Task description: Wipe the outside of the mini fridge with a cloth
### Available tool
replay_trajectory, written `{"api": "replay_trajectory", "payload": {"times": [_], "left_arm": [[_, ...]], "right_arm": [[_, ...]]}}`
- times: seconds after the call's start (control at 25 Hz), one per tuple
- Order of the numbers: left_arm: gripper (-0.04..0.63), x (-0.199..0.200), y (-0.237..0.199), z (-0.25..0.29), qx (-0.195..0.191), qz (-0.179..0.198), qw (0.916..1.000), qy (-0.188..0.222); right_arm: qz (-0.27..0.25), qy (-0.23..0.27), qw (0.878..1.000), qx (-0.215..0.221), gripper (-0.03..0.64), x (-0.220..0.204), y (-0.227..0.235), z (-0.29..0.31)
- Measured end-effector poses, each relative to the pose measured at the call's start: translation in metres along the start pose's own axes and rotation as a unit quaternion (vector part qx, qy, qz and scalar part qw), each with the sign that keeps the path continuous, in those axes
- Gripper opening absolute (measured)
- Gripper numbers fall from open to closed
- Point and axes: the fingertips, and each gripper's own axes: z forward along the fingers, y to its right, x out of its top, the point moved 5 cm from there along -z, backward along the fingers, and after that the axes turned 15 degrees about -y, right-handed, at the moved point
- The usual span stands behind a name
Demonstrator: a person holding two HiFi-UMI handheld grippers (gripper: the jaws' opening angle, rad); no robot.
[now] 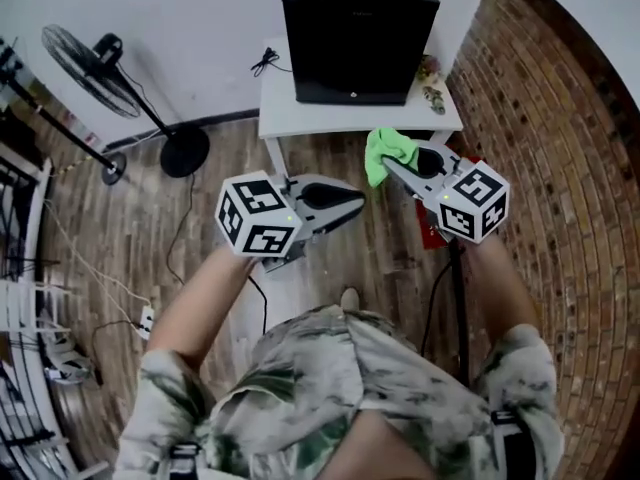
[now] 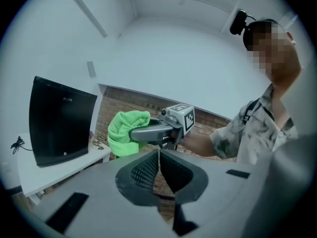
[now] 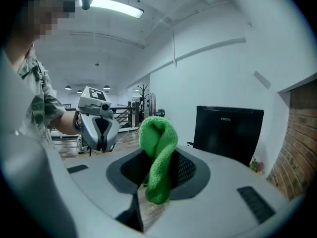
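A black mini fridge stands on a low white table against the wall; it also shows in the left gripper view and the right gripper view. My right gripper is shut on a bright green cloth, which bulges out between its jaws and hangs in the air short of the table's front edge. My left gripper is shut with nothing in it, pointing right toward the cloth. Both are held well in front of the fridge.
A standing fan and its round base are at the left. Cables trail over the wood floor. A brick wall runs along the right. Small items lie on the table beside the fridge. A red object sits on the floor.
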Motion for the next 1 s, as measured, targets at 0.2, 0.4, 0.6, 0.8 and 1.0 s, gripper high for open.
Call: {"api": "replay_trajectory", "payload": {"times": [0.2, 0.4, 0.6, 0.8, 1.0], "left_arm": [[0.029, 0.039, -0.018, 0.025, -0.012, -0.005, 0.9999, 0.007], [0.031, 0.065, -0.069, 0.062, -0.012, -0.008, 0.9999, 0.004], [0.048, 0.081, -0.101, 0.076, -0.005, -0.014, 0.9998, 0.01], [0.086, 0.099, -0.148, 0.067, -0.006, -0.009, 0.9999, 0.006], [0.094, 0.122, -0.196, 0.05, -0.028, 0.013, 0.9995, 0.004]], "right_arm": [[-0.032, -0.001, 0.999, 0.011, 0.114, 0.027, 0.048, -0.015], [-0.069, -0.005, 0.997, 0.027, 0.114, 0.048, 0.122, 0.012], [-0.087, 0.008, 0.996, 0.029, 0.114, 0.087, 0.167, 0.034], [-0.098, 0.026, 0.995, 0.023, 0.114, 0.145, 0.205, 0.062], [-0.11, 0.035, 0.993, -0.014, 0.115, 0.208, 0.247, 0.101]]}}
